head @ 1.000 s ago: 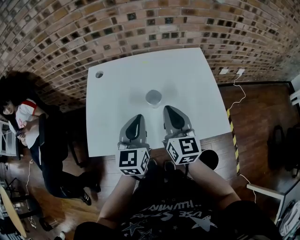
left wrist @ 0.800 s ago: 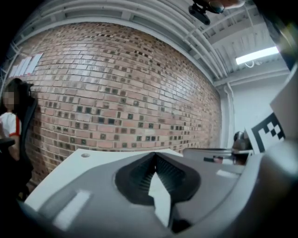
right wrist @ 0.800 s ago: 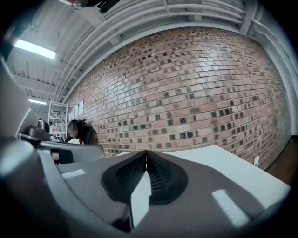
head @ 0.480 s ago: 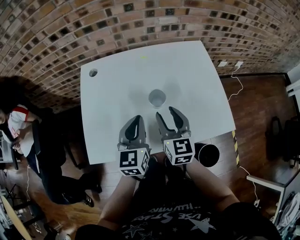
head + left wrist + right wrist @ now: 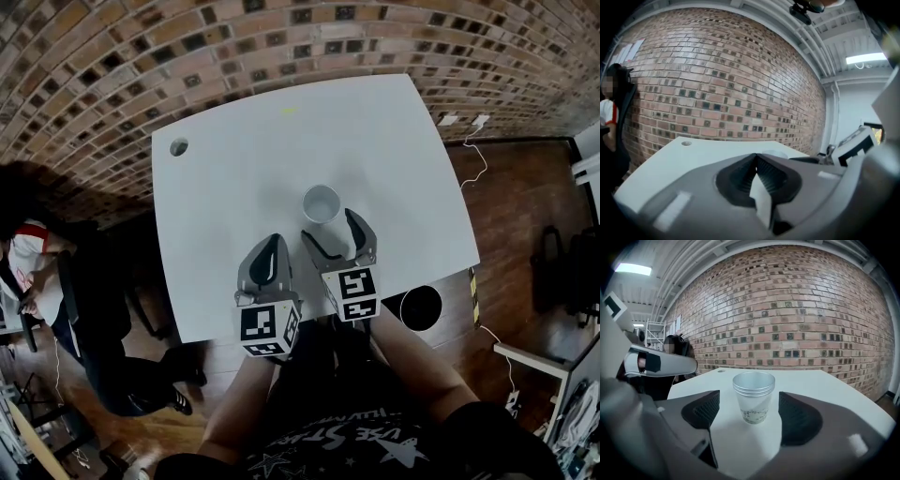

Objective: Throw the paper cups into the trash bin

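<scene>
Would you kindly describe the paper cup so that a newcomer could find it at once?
Start at the white table before the brick wall. Near its middle, just ahead of the right tongs, whose jaws are opening without touching it, stands the paper cup. It is the only upright thing on the tabletop, pale, open-topped, with print low on its side.

Only the person's shirt (image 5: 319, 448) print reads, partly, "USE STARS".

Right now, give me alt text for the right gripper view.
A stack of paper cups stands upright on the white table between the right gripper's opening jaws, untouched by them. A brick wall stands behind.
</scene>
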`<state>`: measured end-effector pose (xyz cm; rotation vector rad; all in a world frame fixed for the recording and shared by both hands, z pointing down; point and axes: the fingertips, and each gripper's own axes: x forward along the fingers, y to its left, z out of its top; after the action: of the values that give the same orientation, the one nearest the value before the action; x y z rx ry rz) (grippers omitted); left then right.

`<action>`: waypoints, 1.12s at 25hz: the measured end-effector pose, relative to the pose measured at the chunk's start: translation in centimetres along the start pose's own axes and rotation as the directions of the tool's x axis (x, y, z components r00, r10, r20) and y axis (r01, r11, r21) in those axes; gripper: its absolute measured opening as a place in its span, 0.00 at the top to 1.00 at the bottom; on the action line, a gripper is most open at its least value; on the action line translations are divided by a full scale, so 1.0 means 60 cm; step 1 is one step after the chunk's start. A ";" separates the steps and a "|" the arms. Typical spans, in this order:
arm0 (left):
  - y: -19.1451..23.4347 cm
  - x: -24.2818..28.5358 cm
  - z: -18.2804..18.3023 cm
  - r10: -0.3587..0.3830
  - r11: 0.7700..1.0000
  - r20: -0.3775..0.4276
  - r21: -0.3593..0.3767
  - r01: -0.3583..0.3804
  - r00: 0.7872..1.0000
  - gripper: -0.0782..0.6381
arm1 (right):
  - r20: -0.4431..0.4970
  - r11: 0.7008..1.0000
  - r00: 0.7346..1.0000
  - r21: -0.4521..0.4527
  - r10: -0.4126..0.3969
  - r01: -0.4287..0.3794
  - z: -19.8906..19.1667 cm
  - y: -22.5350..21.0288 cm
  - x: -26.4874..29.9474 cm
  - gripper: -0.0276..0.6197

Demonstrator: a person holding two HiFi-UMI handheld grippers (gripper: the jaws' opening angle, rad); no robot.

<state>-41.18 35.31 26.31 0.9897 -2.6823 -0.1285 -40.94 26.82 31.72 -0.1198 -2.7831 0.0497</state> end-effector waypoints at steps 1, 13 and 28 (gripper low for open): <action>0.001 0.004 -0.004 0.000 1.000 -0.003 0.000 0.000 1.000 0.88 | -0.009 1.000 1.000 -0.004 0.000 0.000 -0.006 -0.001 0.008 0.35; 0.042 0.044 -0.036 0.052 0.998 -0.049 -0.017 -0.053 0.997 0.88 | 0.004 0.999 1.000 -0.039 0.003 -0.003 -0.014 -0.009 0.063 0.33; 0.060 0.051 -0.042 0.067 0.997 -0.058 -0.028 -0.068 0.996 0.88 | 0.060 0.997 0.997 -0.057 -0.038 0.042 0.009 -0.016 0.098 0.37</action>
<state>-44.91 36.09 30.05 0.8794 -2.6502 -0.1239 -46.71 26.40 33.30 -0.0787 -2.8452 -0.0389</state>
